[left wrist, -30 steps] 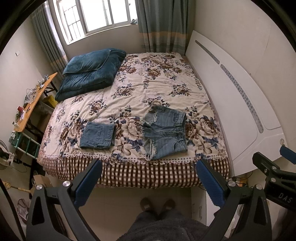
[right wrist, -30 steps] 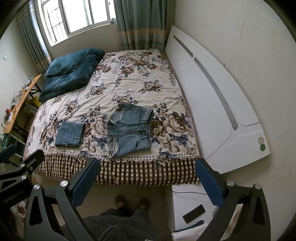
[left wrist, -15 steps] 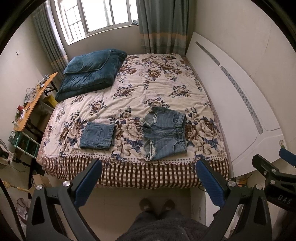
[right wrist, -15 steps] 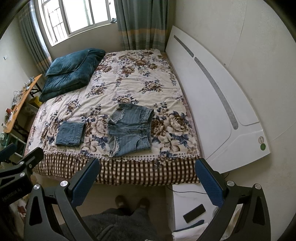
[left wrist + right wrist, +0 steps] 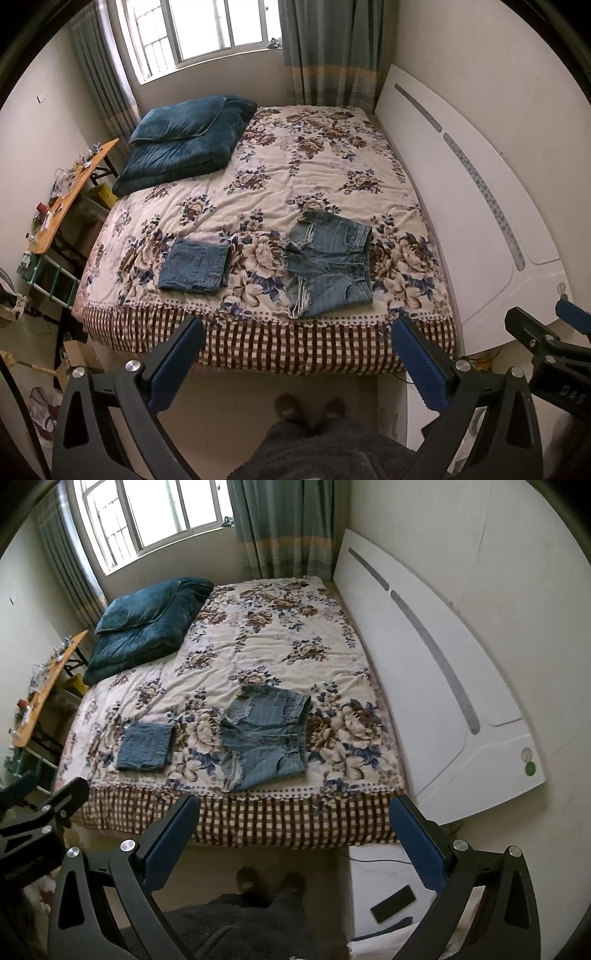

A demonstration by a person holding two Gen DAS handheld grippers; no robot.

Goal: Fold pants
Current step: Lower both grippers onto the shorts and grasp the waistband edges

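A pair of light blue denim shorts [image 5: 328, 262] lies spread flat near the front edge of the floral bed [image 5: 295, 177], waistband to the right; it also shows in the right wrist view [image 5: 264, 738]. A folded denim piece [image 5: 195, 264] lies to its left, seen too in the right wrist view [image 5: 146, 746]. My left gripper [image 5: 297, 363] is open and empty, held high in front of the bed. My right gripper [image 5: 295, 843] is open and empty, beside it at the same height.
A folded dark teal blanket [image 5: 184, 142] sits at the bed's far left. A white headboard [image 5: 461, 206] runs along the right side. An orange desk [image 5: 62, 199] with clutter stands left. A white nightstand [image 5: 388, 893] with a black phone [image 5: 393, 908] stands at the front right. My feet [image 5: 310, 406] are on the floor.
Both grippers have moved slightly closer to the bed and tilted down a little. The clothes have not moved.
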